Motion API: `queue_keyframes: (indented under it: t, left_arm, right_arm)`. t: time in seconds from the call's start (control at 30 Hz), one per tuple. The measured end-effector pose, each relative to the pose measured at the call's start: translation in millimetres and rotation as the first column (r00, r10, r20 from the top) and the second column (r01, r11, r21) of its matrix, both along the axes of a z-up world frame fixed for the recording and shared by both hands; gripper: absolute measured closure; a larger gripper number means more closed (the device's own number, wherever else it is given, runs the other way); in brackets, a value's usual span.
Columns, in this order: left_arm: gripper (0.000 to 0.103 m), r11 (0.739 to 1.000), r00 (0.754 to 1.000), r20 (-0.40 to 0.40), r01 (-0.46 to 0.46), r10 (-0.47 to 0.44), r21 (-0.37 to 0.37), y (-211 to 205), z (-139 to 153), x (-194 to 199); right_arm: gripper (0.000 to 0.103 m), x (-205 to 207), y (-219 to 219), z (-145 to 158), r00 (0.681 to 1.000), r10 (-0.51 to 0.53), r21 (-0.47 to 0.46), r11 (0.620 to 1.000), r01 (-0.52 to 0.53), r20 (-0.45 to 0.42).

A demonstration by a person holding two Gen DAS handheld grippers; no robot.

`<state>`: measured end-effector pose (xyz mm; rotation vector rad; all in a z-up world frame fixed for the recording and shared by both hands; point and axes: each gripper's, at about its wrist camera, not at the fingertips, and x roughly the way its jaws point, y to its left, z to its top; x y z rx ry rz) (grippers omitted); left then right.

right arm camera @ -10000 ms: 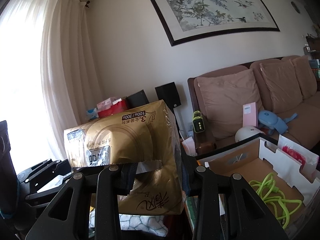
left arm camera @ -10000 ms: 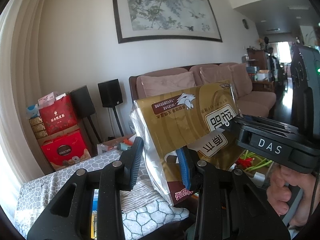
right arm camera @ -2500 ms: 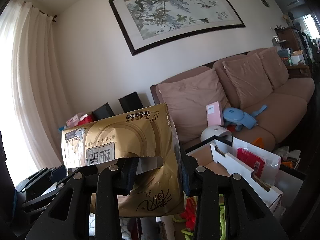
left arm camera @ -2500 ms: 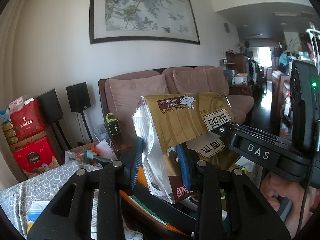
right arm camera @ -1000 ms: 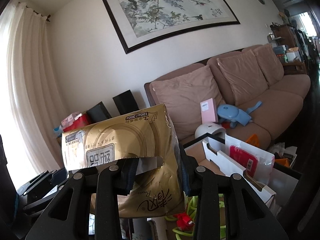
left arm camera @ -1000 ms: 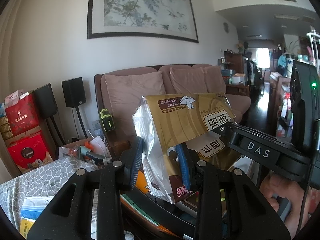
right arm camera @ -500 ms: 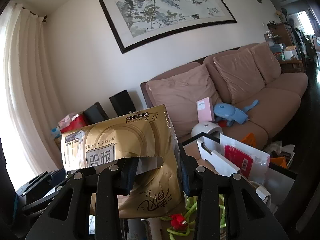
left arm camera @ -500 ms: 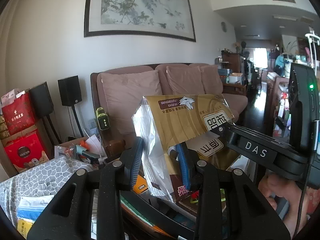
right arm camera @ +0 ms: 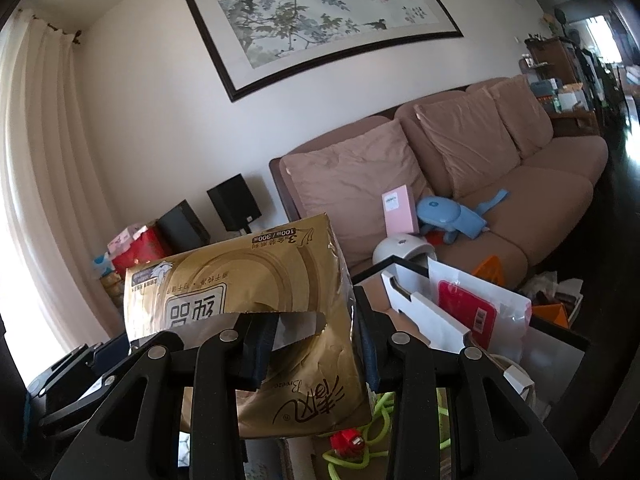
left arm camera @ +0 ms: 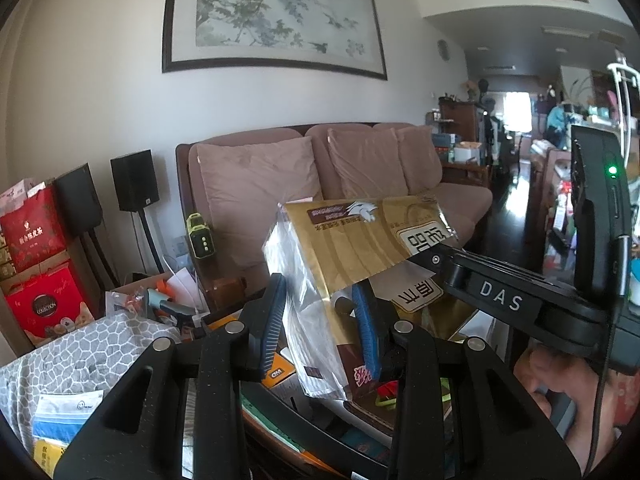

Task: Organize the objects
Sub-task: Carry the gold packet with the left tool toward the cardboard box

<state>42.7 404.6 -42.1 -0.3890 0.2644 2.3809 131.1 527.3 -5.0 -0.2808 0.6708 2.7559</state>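
Holding a gold plastic-wrapped soft pack of tissues (left arm camera: pixel 352 248) up in the air between them, both tools are clenched on it: the left tool (left arm camera: pixel 320 320) pinches the clear, crinkled end of the wrapper, its blue pads (left arm camera: pixel 366 326) pressing on either side, and the right tool (right arm camera: pixel 312 344) grips the opposite end, where a torn flap of the gold film hangs across one finger. Seen from the left wrist, the right tool's black body marked DAS reaches in from the right, with the person's hand (left arm camera: pixel 560 384) below it. The pack hangs above a cluttered dark wooden bench (left arm camera: pixel 304 440), clear of everything on it, just left of a white cardboard box (right arm camera: pixel 416 304) whose floor shows a lime-green cord (right arm camera: pixel 360 456) and a small red piece; a brown sofa (right arm camera: pixel 520 184) with cushions stands behind. Judging by its slack film and dented corners, the pack is light and soft, yielding under pressure rather than resisting it, and the glossy wrapper is likely slippery and already torn, so a grip on loose film alone could slide or rip further. The firmer hold would be across the tissue block itself near each short end, squeezing enough to bite into the stack. Setting it down probably means lowering it level into the box or onto a bare patch of the bench.
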Motion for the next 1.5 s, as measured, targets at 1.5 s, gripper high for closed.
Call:
queue_keyframes:
  t: [1.5]
  left_arm:
    - [0.071, 1.0, 0.995, 0.1, -0.016, 0.018, -0.024, 16, -18, -19]
  right_arm:
    - [0.069, -13, 20, -21, 0.993, 0.009, -0.079, 0.997, 0.001, 0.122]
